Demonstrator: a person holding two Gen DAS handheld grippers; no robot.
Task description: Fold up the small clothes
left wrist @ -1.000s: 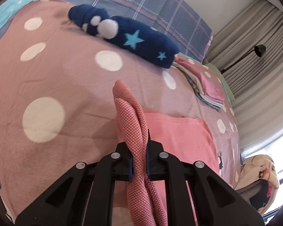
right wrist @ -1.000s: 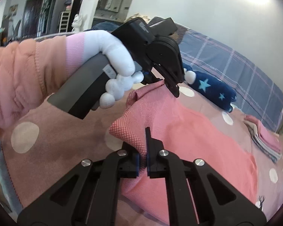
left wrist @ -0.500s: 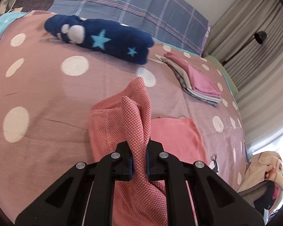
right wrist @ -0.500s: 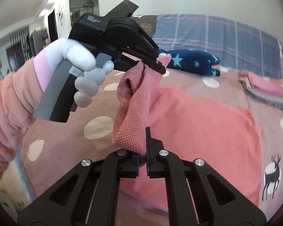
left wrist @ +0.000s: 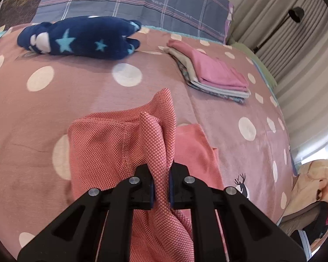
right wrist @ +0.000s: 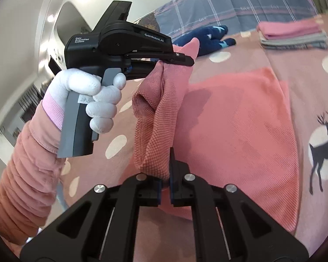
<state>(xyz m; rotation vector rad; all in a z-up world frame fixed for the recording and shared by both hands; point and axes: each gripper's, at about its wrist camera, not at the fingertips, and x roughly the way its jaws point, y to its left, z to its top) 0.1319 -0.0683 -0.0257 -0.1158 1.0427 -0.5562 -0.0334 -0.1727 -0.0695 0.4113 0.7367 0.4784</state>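
Risk-wise, left wrist view has the left claw [left wrist: 161, 187] clamped on a bunched fold of the pink garment [left wrist: 111, 144] at centre frame over the bed [left wrist: 32, 113], while right wrist view shows the right claw [right wrist: 165, 187] pinching only its lower edge, so that thin bite could slip and the fold land crooked.

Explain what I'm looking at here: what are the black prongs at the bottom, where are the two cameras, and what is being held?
No robot here: a person holds a handheld gripper in each hand, with a camera on each looking along its fingers. The black prongs are those fingers. The left gripper and right gripper each pinch an edge of the same coral knit garment, lifting that side off a pink polka-dot bedspread. In the right view, a white-gloved hand holds the left gripper. Further back lie a navy star plush and a stack of folded clothes.
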